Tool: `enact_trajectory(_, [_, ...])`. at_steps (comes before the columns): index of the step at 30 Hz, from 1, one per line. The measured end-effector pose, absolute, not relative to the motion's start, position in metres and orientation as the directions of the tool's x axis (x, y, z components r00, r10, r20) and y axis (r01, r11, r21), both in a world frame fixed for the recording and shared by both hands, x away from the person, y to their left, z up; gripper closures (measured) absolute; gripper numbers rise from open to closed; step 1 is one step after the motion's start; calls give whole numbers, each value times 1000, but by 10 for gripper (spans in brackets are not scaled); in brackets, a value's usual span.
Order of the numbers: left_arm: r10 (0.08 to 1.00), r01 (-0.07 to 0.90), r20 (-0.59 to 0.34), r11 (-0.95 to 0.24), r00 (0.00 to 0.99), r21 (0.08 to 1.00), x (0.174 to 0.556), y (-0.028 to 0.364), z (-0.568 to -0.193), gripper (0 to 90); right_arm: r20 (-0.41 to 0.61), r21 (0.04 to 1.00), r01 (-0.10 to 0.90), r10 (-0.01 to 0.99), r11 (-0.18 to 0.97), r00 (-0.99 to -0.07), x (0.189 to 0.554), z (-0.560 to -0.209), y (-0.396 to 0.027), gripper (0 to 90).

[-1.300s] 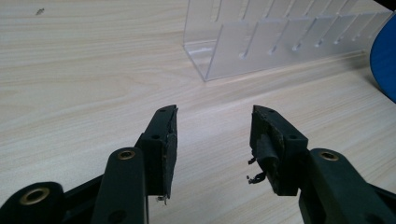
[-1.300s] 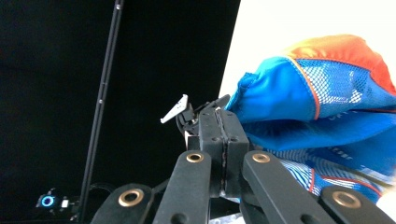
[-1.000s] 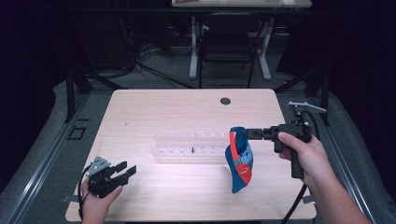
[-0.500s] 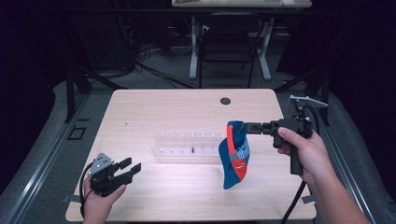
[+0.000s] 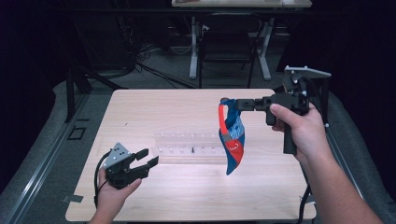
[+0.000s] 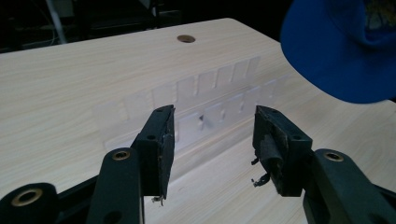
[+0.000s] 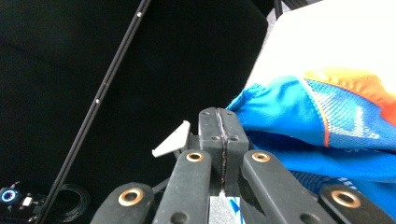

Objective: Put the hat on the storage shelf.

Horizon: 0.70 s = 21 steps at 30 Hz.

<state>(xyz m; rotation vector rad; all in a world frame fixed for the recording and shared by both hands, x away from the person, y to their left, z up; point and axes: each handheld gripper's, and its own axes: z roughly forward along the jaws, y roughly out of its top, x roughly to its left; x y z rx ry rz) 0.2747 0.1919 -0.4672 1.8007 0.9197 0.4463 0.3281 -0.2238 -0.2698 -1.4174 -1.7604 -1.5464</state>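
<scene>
High view, taken near to far: at the lower left of the frame the left gripper (image 5: 148, 157) is held low over the table (image 5: 154, 105), its jaws having just been opening and now standing apart with nothing between them. Just beyond it, near the middle of the frame, a clear plastic rack (image 5: 189, 148) with slotted walls lies flat on the wood. To the right of centre a blue and orange fabric cap (image 5: 231, 137) is hung in the air above the rack's right end, pinched at its upper edge by the right gripper (image 5: 229, 104), whose jaws are seen in the right gripper view pressed together on the cloth. The cap is judged light, soft and limp: it sags and folds under its own weight, so a free lower edge or the stiffer brim is likely the best place for a second hold. The rack is judged light and easily pushed, and it stands directly under the hanging cloth. Farther off, a small round hole (image 5: 224, 99) is set in the table's far edge, and dark desk legs and cables are seen beyond.
</scene>
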Motion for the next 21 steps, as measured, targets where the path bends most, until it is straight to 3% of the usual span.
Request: enact_trajectory(21, [710, 294, -55, -218, 702, 931, 282, 160, -417, 477, 822, 478, 873, 397, -93, -408, 369, -262, -166, 900])
